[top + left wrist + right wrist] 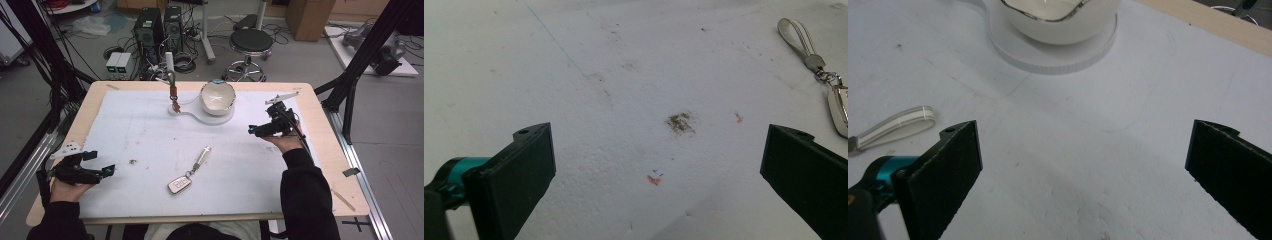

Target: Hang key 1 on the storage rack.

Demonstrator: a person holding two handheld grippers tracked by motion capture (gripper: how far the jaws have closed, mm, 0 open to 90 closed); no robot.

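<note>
Tools both idle, nothing gripped yet. Left tool (102,172) rests at the near-left of the tabletop (140,130), jaws spread wide; its own view looks across stained white mat with the key fob (839,102) at the right edge, well apart from the jaws.

Centre, near side: key fob (179,185) lying flat, its metal strap (201,157) angling away toward the far right. My read is that this is the piece to lift. On the far side stands a hook stand (172,90), with a white bowl (218,96) just to its right on the same white base.

Right tool (254,130) hovers at the right, pointing left, jaws also spread, empty; its view catches the strap loop (898,125) at left and the bowl (1058,20) beyond.

Approach plan: I'd come in low with the right tool, square the jaws across the strap's narrow width, not the flat fob, which could slide on the mat. Close gently, lift straight. Left tool could steady the fob if it drags.
</note>
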